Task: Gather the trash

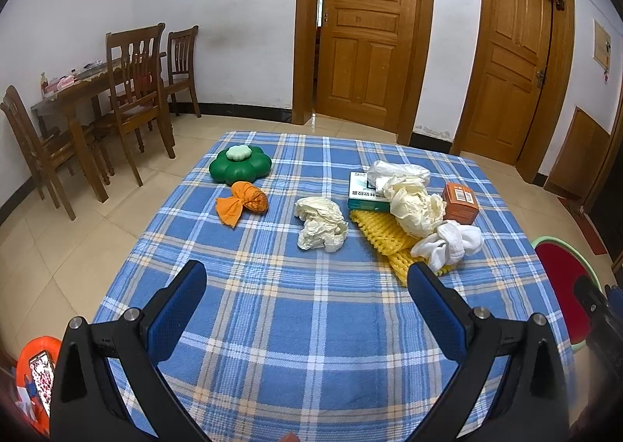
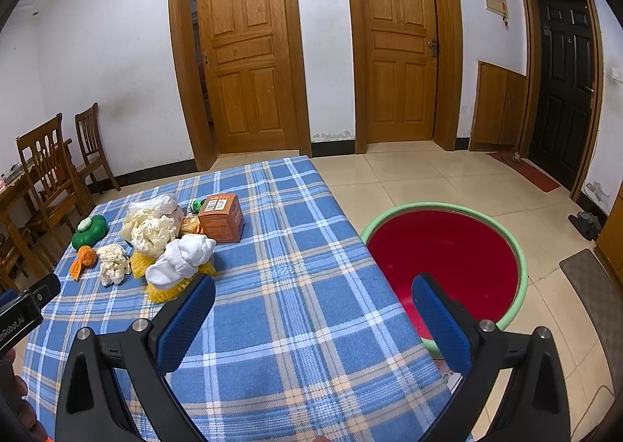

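Note:
Trash lies on the blue plaid tablecloth [image 1: 311, 325]: a crumpled cream paper wad [image 1: 320, 223], a bigger cream wad [image 1: 414, 204], white socks [image 1: 451, 243] on yellow foam netting [image 1: 383, 237], an orange box [image 1: 459, 202], a green-white carton [image 1: 364, 191] and an orange cloth bundle [image 1: 245, 201]. My left gripper [image 1: 307, 282] is open and empty above the near part of the table, short of the trash. My right gripper [image 2: 313, 296] is open and empty over the table's right edge, beside the red basin with a green rim [image 2: 444, 251] on the floor. The socks [image 2: 181, 259] lie just beyond its left finger.
A green flower-shaped object [image 1: 239, 165] sits at the table's far left. Wooden chairs and a dining table [image 1: 97, 92] stand to the left. Two wooden doors [image 2: 249, 53] and a dark door [image 2: 564, 80] line the walls. An orange stool [image 1: 35, 376] is at lower left.

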A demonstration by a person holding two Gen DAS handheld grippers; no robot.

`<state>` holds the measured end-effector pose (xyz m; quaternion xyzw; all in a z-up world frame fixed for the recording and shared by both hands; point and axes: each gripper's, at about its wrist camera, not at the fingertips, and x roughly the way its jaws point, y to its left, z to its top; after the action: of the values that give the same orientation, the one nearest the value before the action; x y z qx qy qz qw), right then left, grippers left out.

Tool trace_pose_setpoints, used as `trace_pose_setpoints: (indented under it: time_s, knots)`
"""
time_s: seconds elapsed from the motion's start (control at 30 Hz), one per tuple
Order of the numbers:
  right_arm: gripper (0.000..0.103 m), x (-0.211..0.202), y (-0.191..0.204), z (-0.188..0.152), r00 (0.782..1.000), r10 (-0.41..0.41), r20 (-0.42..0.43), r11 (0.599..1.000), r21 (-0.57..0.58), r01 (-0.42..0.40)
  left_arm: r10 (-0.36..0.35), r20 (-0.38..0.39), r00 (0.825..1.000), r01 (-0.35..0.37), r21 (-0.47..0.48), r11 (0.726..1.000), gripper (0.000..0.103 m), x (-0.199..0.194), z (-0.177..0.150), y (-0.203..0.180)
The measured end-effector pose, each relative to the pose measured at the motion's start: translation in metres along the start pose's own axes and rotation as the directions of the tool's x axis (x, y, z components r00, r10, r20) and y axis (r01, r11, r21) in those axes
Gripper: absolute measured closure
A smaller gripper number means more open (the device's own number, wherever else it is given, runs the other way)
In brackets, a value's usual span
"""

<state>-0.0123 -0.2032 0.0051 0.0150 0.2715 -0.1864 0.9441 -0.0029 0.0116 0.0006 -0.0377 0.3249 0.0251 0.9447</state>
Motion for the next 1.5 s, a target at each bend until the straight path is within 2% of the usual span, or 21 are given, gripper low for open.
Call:
trace_pose_setpoints:
  time_s: [1.5]
  knots:
    - [0.0,0.0016,0.0017,-0.0013,1.0,-0.001,-0.006,1.0,0.002,0.001,0.0,-0.003,1.0,0.0,-0.005,1.0,0.002,0.0,-0.002,0.0055]
